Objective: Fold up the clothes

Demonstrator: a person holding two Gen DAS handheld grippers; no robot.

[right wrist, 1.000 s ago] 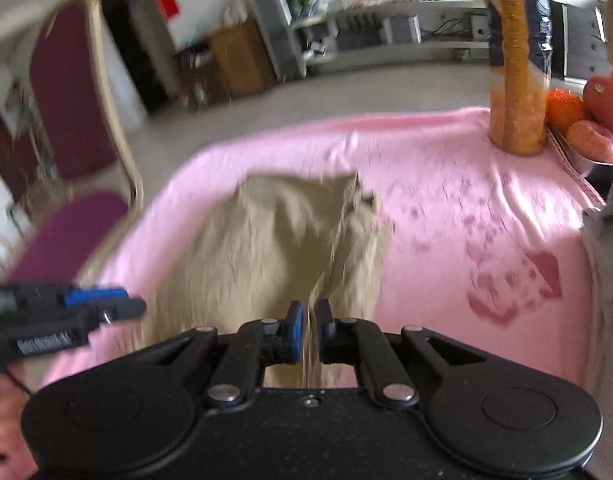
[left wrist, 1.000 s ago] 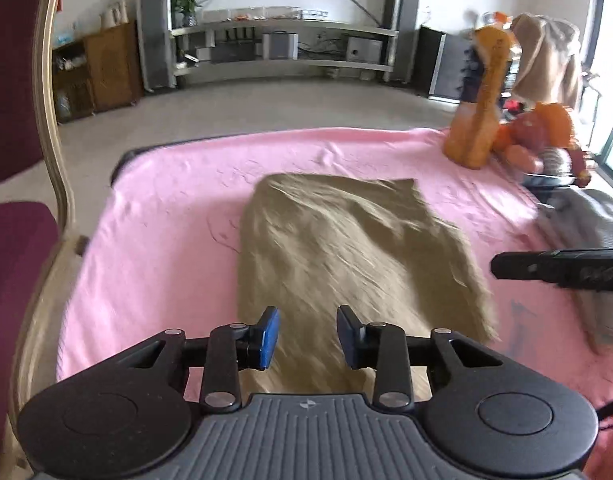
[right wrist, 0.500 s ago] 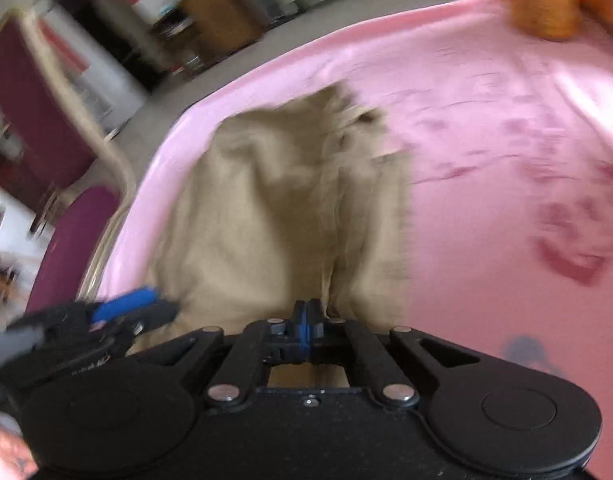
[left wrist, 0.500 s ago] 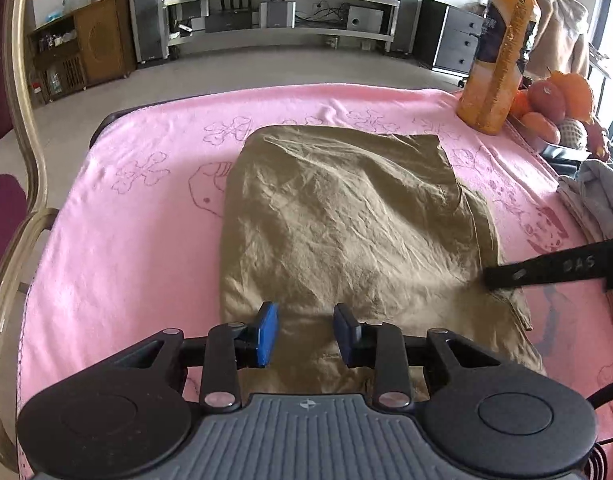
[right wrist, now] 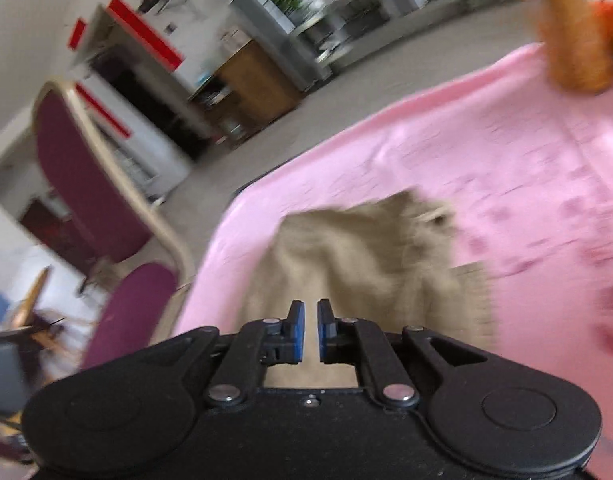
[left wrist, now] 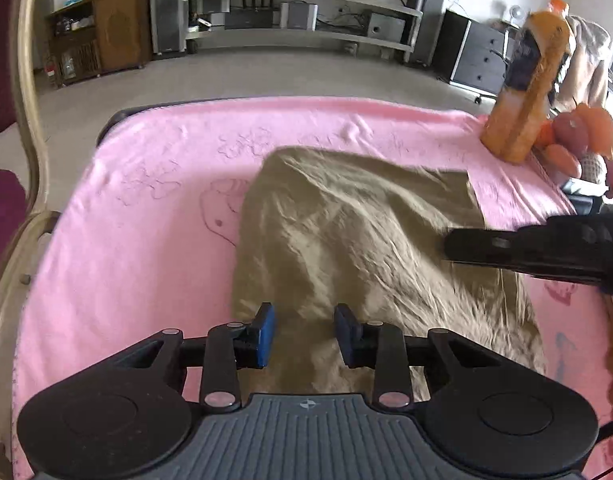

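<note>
1. The khaki garment (left wrist: pixel 358 248) lies mid-frame on the pink cloth (left wrist: pixel 146 208) — folded over at least once, I judge, but rumpled.
2. My left gripper (left wrist: pixel 302 330) hovers at its lower edge, fingers wide apart, holding nothing.
3. My right gripper (right wrist: pixel 310 330) shows a narrow gap; blurred, it seems empty.
4. Left — smoothing and further folds.

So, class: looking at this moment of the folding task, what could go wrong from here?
1. The right gripper has a small gap between its pads, so the khaki garment may slip free.
2. The orange juice bottle stands at the pink cloth's far corner; dragging fabric could topple it.
</note>
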